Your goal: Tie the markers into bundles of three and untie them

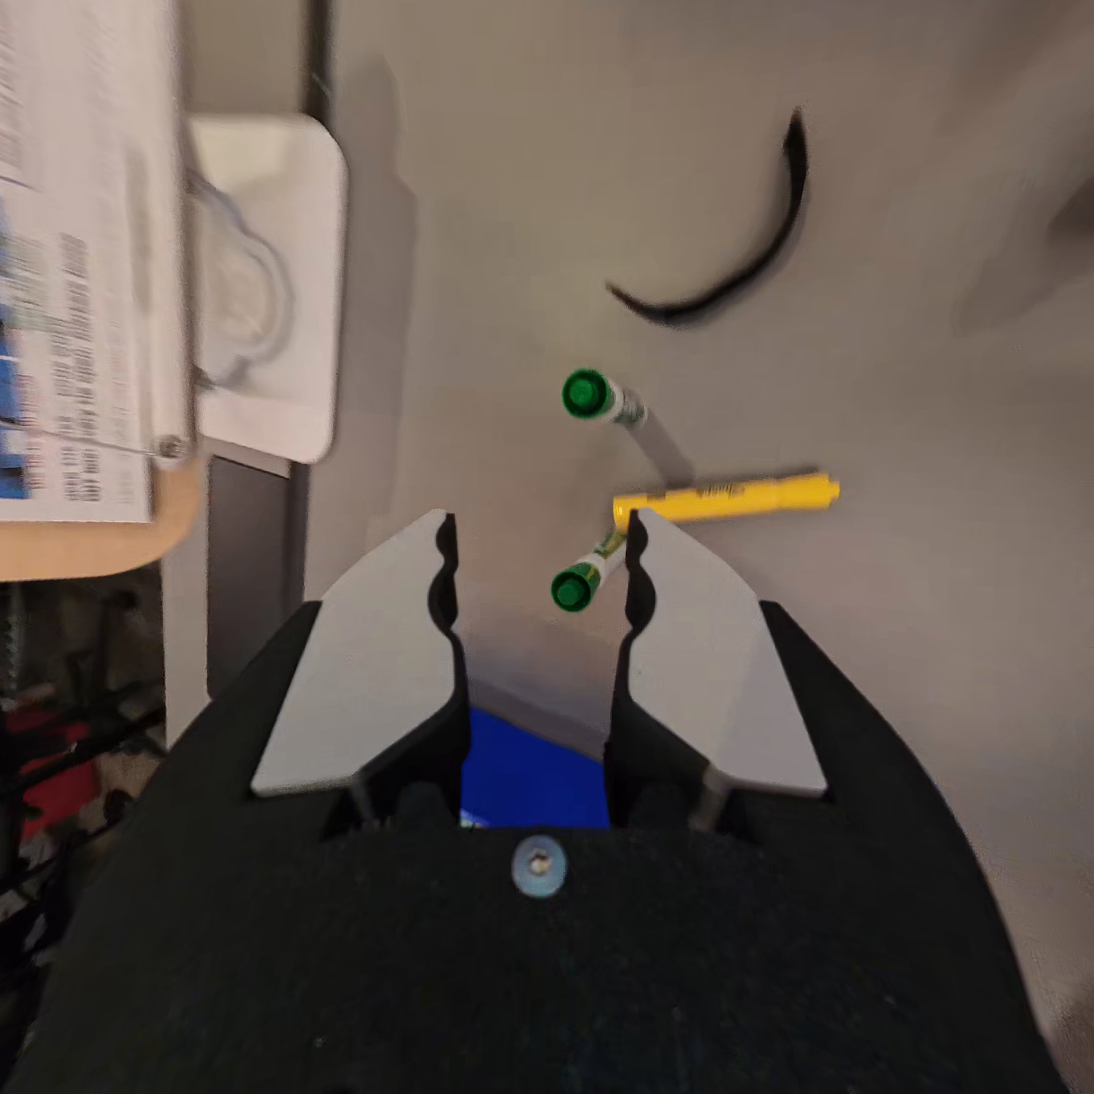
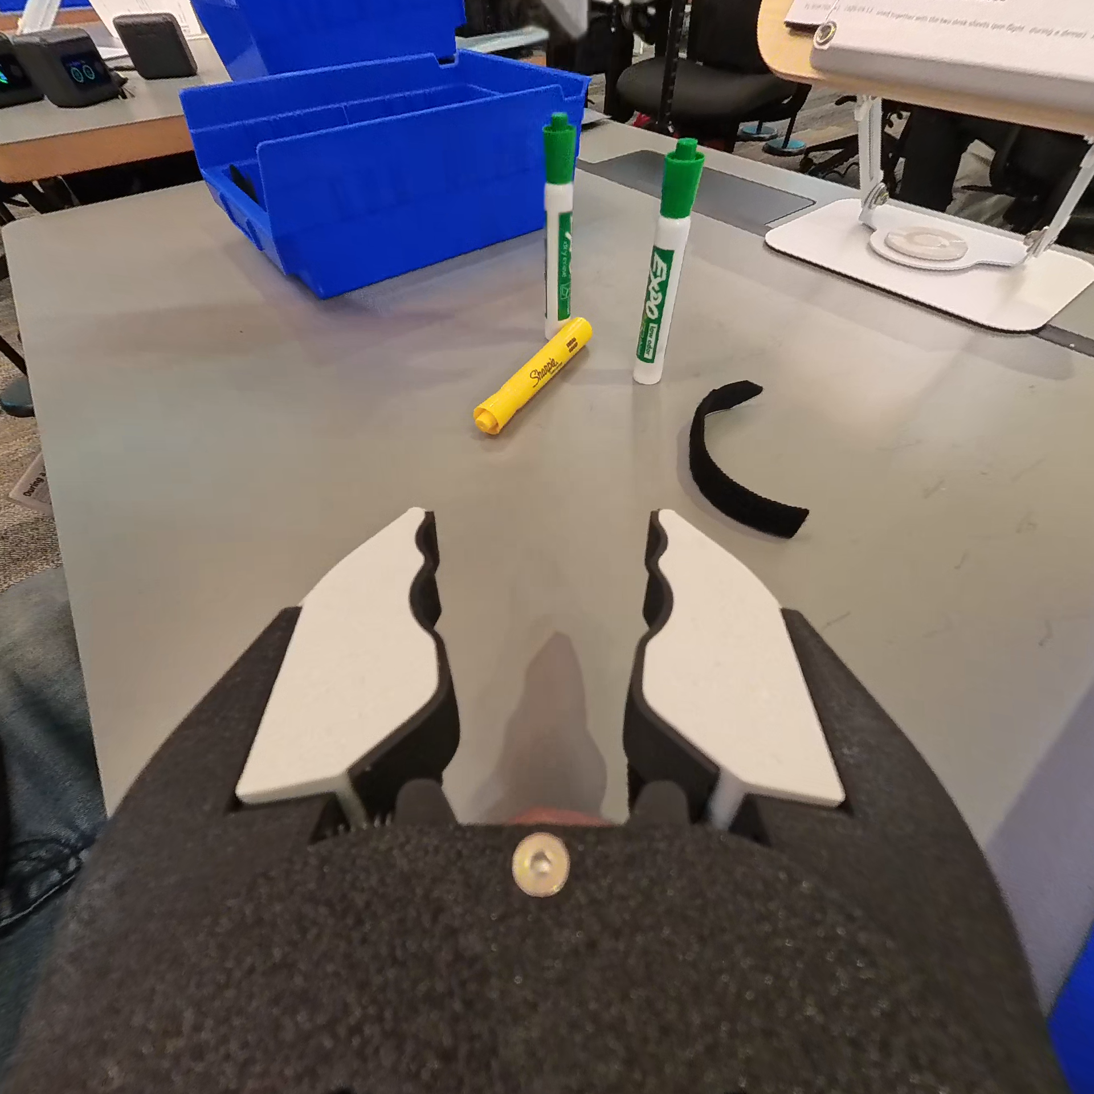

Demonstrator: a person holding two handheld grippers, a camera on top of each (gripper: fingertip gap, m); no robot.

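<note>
Office or lab, grey desks (image 2: 237, 473), swivel chairs (image 2: 681, 77), blue bin (image 2: 385, 195)

From my right gripper (image 2: 541, 521), jaws apart and empty over the grey table (image 2: 237, 473), I see two green markers (image 2: 559, 231) (image 2: 660, 266) standing upright, a yellow highlighter (image 2: 533, 377) lying between them, a curled black strap (image 2: 731, 467) to the right, and a blue bin (image 2: 379, 177) behind.
</note>
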